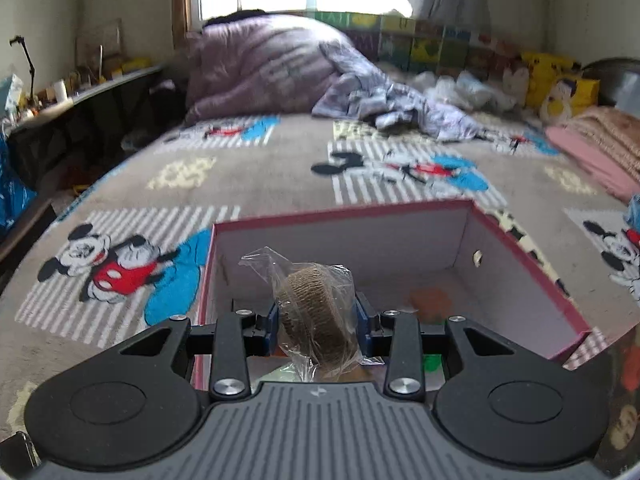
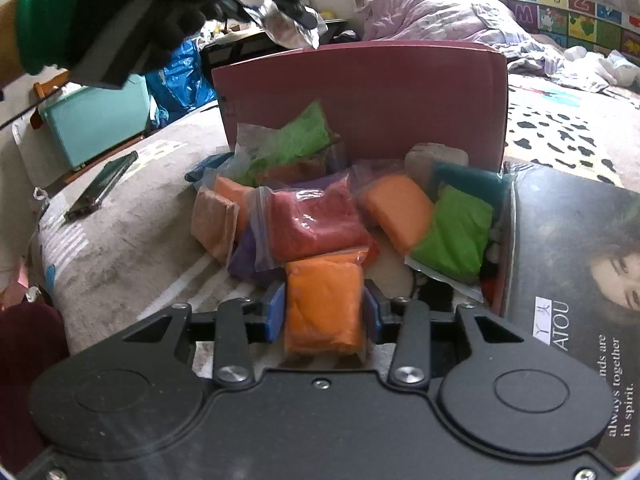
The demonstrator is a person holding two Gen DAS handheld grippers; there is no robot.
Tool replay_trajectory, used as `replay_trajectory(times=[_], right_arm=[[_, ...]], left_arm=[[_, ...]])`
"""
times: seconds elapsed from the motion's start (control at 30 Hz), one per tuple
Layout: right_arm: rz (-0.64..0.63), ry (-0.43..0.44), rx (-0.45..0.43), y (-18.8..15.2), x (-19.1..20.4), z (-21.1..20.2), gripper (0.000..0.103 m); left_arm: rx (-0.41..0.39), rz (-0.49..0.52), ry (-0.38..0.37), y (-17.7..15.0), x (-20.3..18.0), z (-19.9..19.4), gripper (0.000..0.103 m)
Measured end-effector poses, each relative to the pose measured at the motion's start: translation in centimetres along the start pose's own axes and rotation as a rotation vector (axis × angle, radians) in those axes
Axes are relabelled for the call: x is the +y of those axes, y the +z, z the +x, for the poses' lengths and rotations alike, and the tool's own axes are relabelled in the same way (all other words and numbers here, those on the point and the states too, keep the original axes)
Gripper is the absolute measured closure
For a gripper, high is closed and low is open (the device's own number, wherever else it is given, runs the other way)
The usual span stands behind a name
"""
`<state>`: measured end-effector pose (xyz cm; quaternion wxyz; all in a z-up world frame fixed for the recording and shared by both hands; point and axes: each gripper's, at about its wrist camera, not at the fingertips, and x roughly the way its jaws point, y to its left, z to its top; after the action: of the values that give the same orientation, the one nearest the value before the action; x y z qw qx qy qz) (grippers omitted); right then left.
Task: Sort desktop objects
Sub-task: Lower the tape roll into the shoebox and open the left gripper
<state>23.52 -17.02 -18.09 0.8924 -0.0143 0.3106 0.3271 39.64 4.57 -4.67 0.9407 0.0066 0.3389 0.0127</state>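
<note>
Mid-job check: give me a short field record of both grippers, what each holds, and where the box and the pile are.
left gripper: shut on a brown twine roll in a clear plastic bag
left position: above the open pink-rimmed cardboard box
right gripper: shut on an orange clay packet in a clear bag
pile: coloured packets, red bag and green bag, in front of the box
surface: cartoon-print blanket

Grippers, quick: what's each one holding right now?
Left gripper: shut on the bagged twine roll, above the box.
Right gripper: shut on the orange packet.
</note>
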Motion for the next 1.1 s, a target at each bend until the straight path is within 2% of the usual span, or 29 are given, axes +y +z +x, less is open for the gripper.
replay_trajectory(times=[0.17,0.37,0.7,0.73,0.77,0.83,0.93,1.1], right_arm=[[-0.002,0.004,0.001,0.0,0.0,0.2,0.063],[-0.012,0.007,0.004,0.0,0.0,0.3,0.063],[-0.008,0.018,0.003,0.0,-0.1,0.4,0.063],[-0.009,0.019,0.003,0.0,-0.1,0.4,0.063],[-0.009,0.019,0.003,0.0,-0.1,0.4,0.063],[-0.008,0.019,0.002,0.0,-0.2,0.4,0.063],[-0.007,0.019,0.002,0.0,-0.2,0.4,0.063],[-0.007,0.019,0.002,0.0,-0.2,0.4,0.063]], left_arm=[[0.16,-0.075,-0.028,0.8,0.8,3.7,0.068],[0.269,-0.049,-0.019,1.9,-0.3,6.7,0.068],[0.34,-0.137,-0.051,2.1,-0.6,9.2,0.068],[0.345,-0.129,-0.046,2.1,-0.5,9.4,0.063],[0.348,-0.124,-0.032,2.1,-0.5,9.4,0.053],[0.34,-0.135,0.028,2.2,-0.3,9.2,0.042],[0.324,-0.149,0.053,2.2,0.1,8.5,0.042],[0.29,-0.1,0.095,2.1,-0.1,7.0,0.042]])
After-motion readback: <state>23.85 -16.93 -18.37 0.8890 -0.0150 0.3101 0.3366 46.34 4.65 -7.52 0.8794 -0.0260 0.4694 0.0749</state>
